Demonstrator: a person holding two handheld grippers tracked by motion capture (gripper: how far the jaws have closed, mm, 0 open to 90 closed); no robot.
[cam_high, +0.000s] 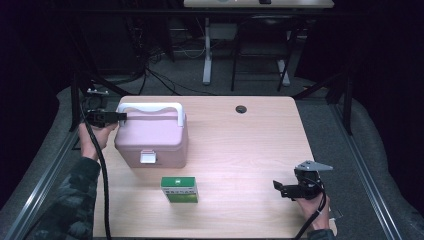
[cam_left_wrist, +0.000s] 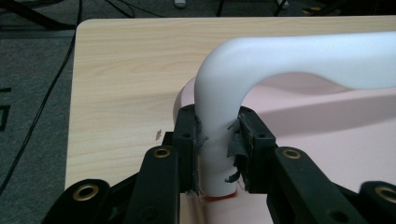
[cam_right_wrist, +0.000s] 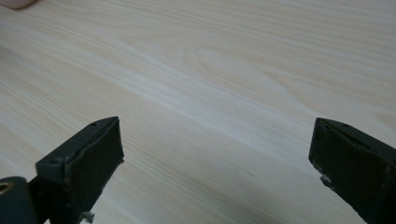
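A pink lidded box with a white handle and a white front latch stands on the left half of the wooden table. My left gripper is shut on the left leg of that handle; both pads press its sides, just above the pink lid. A green and white carton stands upright in front of the box. My right gripper hovers near the table's front right, pointing left, with its jaws wide apart over bare wood and nothing between them.
A small round hole sits in the table near its far edge. Beyond the table stand a desk frame and chair legs with cables on the grey floor. Metal rails run along both sides of the table.
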